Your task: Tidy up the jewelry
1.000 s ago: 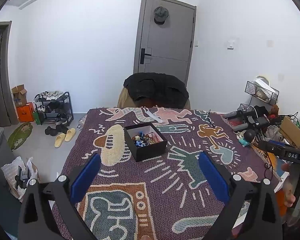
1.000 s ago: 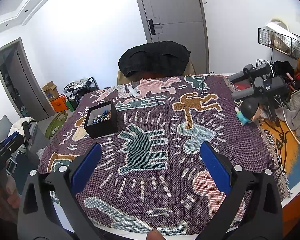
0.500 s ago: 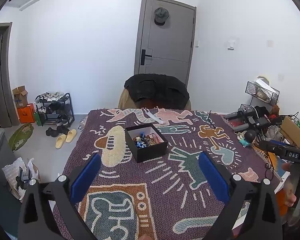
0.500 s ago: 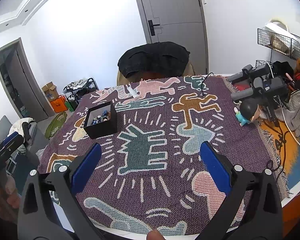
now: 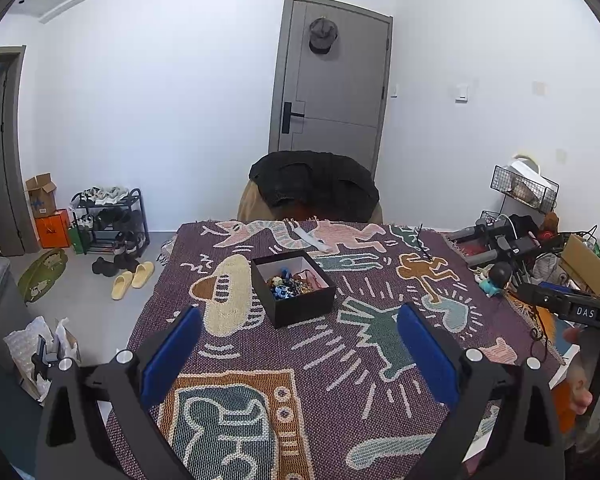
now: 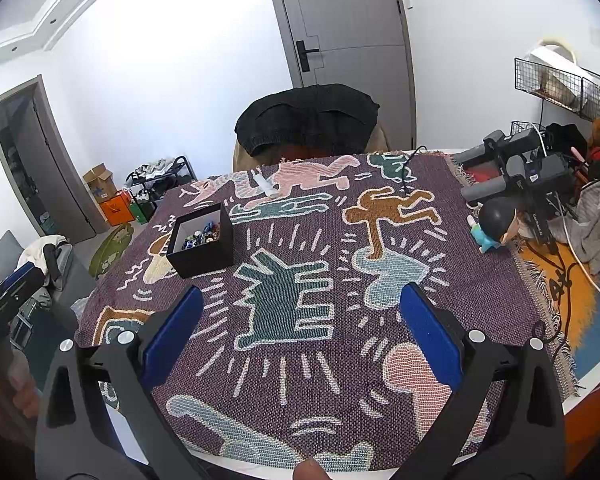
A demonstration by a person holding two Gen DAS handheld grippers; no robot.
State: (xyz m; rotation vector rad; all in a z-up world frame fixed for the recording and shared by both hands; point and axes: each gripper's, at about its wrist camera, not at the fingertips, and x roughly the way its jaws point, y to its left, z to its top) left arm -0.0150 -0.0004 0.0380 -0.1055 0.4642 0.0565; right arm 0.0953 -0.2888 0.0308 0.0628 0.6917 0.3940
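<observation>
A black open box stands on the patterned purple blanket. A tangle of colourful jewelry lies in it. The box also shows in the right wrist view, with the jewelry inside. My left gripper is open and empty, hovering just in front of the box. My right gripper is open and empty, above the blanket's middle, to the right of the box.
A small white object lies at the blanket's far edge. A chair with a black jacket stands behind the table. A doll figure, black devices and cables crowd the right side. A shoe rack stands at the left.
The left gripper has drifted slightly left and forward, so the box sits more centred between its fingers. The right gripper has barely moved.
</observation>
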